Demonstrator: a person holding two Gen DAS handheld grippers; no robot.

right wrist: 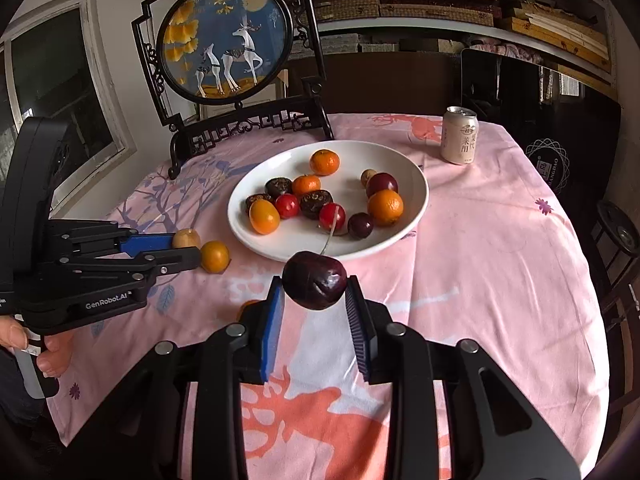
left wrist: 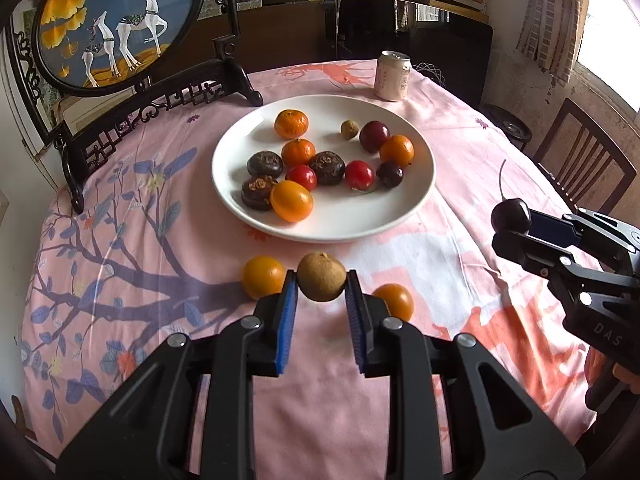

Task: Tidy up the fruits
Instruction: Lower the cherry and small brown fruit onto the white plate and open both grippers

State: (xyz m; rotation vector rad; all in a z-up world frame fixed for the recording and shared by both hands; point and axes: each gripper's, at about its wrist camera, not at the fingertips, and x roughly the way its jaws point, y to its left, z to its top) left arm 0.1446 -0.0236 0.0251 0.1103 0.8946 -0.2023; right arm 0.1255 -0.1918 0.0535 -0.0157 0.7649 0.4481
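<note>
Fruits being gathered onto the white plate (left wrist: 416,200)

A brown longan (left wrist: 321,276) is being gripped by the left gripper (left wrist: 321,286) and a dark plum (right wrist: 315,285) by the right gripper (right wrist: 315,294), both short of the plate; two orange fruits (left wrist: 262,276) are being left on the cloth.

A round table (right wrist: 500,240) under a pink patterned cloth stands before dark shelves (right wrist: 440,4). Right of the table: a wooden chair (left wrist: 580,168) and a bright window (left wrist: 612,32).
</note>
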